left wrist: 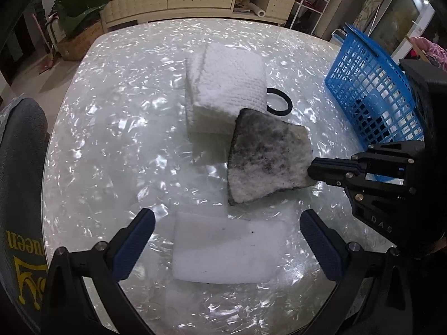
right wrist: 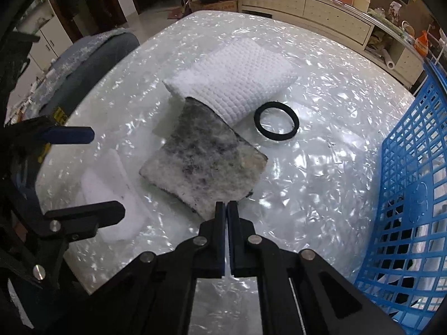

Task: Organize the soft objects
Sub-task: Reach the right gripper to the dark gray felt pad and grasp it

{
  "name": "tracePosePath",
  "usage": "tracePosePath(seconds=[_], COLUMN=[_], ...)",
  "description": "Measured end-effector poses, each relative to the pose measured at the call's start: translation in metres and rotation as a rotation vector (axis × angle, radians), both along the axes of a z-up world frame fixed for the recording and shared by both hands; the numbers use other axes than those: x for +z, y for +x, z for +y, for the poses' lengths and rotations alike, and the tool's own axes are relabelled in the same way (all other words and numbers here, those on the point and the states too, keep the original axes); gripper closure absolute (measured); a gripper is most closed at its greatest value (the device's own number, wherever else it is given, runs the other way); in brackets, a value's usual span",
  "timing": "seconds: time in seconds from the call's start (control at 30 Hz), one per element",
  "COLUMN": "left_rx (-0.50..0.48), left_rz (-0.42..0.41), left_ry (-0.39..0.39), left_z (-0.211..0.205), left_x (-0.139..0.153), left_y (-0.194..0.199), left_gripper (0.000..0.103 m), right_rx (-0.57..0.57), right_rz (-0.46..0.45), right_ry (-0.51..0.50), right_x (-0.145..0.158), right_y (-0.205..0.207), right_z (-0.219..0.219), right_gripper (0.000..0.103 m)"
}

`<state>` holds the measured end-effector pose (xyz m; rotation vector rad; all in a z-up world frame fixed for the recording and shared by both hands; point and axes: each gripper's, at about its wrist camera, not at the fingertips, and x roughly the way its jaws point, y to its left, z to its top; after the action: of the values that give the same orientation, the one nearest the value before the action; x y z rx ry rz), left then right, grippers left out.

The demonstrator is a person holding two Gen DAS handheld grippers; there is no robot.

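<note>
While the right claw (right wrist: 226, 209) pinches the near corner of the grey-mottled scouring pad (right wrist: 205, 164), its fingers are pressed together on the pad's edge — seen from the left wrist view, that corner is tilted off the pearly worktop (left wrist: 111, 139). The pad's far edge lies against a white waffle-textured sponge (right wrist: 232, 81), which sits toward the middle of the worktop. A black hair tie (right wrist: 276, 121) lies flat just beside the sponge, between it and the blue plastic basket (right wrist: 413, 184) at the right edge. The left claw (left wrist: 227, 237) is spread wide, hovering over a flat white foam block (left wrist: 227, 251) that lies on the worktop between its fingers, untouched. White cloth shows inside the basket. A padded chair back (left wrist: 19, 167) stands at the left — beyond the worktop, a cream sideboard (left wrist: 195, 0).
</note>
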<state>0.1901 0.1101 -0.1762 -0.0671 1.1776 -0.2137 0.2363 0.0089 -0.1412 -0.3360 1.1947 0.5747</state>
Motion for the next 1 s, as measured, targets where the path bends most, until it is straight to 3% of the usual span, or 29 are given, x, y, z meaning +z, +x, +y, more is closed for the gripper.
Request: tracePosePath(seconds=[0.13, 0.2, 0.3, 0.5, 0.8, 0.83, 0.9, 1.0], left_rx=[0.012, 0.018, 0.026, 0.043, 0.061, 0.063, 0.065, 0.072], left_rz=[-0.003, -0.003, -0.003, -0.007, -0.019, -0.020, -0.022, -0.020], left_ry=[-0.002, -0.004, -0.004, -0.004, -0.006, -0.005, -0.006, -0.004], left_z=[0.004, 0.007, 0.011, 0.016, 0.023, 0.023, 0.024, 0.025], left_x=[-0.001, -0.001, -0.002, -0.003, -0.002, -0.002, -0.002, -0.004], left_y=[0.001, 0.000, -0.002, -0.002, -0.004, -0.003, -0.003, -0.003], left_gripper=[0.000, 0.000, 0.000, 0.000, 0.000, 0.000, 0.000, 0.000], right_rx=[-0.020, -0.034, -0.048, -0.076, -0.084, -0.072, -0.040, -0.008], right_rz=[0.023, 0.021, 0.018, 0.034, 0.059, 0.050, 0.031, 0.020], right_ry=[0.023, 0.032, 0.033, 0.026, 0.078, 0.079, 0.061, 0.040], right_x=[0.001, 0.003, 0.004, -0.003, -0.013, -0.013, -0.013, -0.014], right_y=[0.009, 0.010, 0.014, 0.025, 0.047, 0.047, 0.043, 0.039], right_z=[0.000, 0.000, 0.000, 0.000, 0.006, 0.008, 0.013, 0.019], right_gripper=[0.089, 0.069, 0.053, 0.044, 0.043, 0.046, 0.067, 0.078])
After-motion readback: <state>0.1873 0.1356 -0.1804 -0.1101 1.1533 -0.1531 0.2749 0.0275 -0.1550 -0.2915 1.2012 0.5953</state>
